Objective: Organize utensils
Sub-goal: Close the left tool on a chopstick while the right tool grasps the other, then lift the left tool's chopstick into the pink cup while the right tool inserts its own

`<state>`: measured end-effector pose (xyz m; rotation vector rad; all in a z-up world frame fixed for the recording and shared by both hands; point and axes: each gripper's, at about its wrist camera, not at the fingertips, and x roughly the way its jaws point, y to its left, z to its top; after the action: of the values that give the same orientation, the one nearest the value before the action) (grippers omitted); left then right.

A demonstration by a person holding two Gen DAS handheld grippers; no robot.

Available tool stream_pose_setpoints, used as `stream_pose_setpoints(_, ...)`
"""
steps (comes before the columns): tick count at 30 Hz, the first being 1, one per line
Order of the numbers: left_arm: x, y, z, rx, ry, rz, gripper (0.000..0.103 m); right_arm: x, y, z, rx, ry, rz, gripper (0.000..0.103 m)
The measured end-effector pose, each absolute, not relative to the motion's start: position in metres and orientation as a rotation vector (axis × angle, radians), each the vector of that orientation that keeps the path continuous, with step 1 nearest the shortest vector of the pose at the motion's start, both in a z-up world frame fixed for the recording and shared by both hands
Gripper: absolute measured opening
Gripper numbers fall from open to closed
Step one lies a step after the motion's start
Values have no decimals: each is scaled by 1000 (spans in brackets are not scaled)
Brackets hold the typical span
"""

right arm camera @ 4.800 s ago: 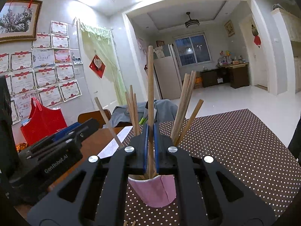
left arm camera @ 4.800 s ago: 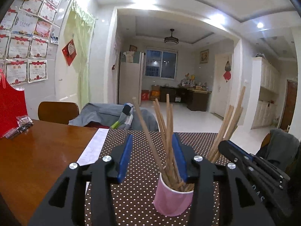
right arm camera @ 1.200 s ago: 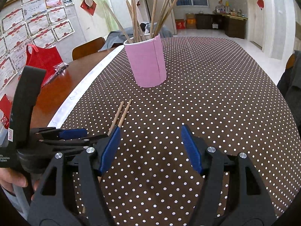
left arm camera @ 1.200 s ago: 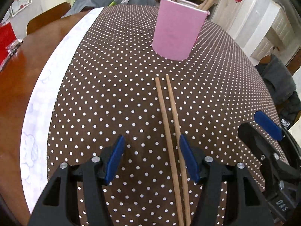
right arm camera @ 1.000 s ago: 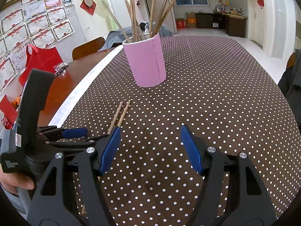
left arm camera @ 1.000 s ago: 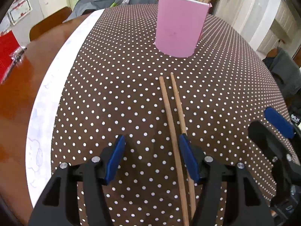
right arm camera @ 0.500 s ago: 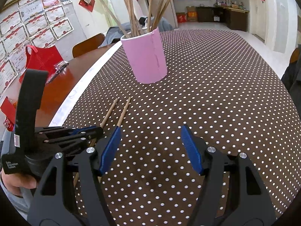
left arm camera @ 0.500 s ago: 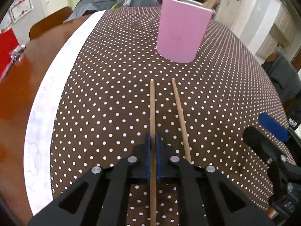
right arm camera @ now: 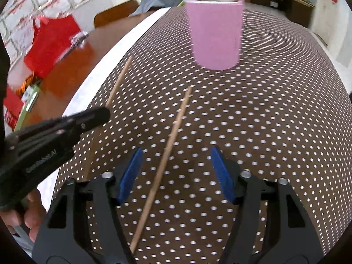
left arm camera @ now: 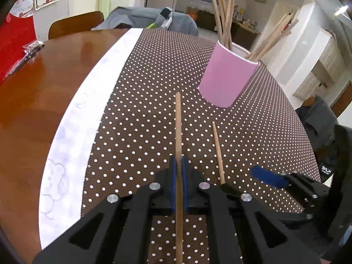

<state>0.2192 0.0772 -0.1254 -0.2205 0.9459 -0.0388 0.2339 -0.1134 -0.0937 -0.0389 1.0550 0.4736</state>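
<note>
The left hand-held gripper is closed on one chopstick. The right hand-held gripper is closing around a second chopstick, not yet touching it. Open dotted cloth lies between them and the pink cup.

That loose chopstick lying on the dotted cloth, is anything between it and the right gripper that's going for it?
Nothing visible. The loose chopstick lies bare on the dotted cloth, already between the closing jaws of the right gripper, whose pads don't touch it yet. The left gripper holds the other chopstick off to the side.
</note>
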Motion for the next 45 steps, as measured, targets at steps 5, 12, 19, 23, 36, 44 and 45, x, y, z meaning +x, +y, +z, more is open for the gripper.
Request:
stream_pose_setpoints(5, 215, 79, -119, -225, 924, -51, 6, 241, -92, -105, -121, 1129, 474, 34)
stream_pose_setpoints(12, 208, 77, -109, -232, 887, -67, 6, 252, -95, -107, -134, 1134, 458, 8)
stream_pose_setpoints(19, 200, 69, -96, -231, 821, -104, 6, 248, -120, -102, -68, 1071, 474, 6)
stream_pose_setpoints(23, 195, 64, -84, -234, 754, -129, 6, 243, -144, -84, 13, 999, 512, 6)
stream_pose_setpoints(36, 197, 29, -33, -189, 451, -215, 6, 233, -192, 3, 199, 636, 558, 6)
stream_pose_setpoints(44, 219, 13, 0, -193, 287, -267, 6, 241, -202, 30, 264, 428, 563, 6)
stream_pose_setpoints(45, 223, 12, 3, -198, 270, -269, 6, 244, -203, 32, 272, 397, 559, 6)
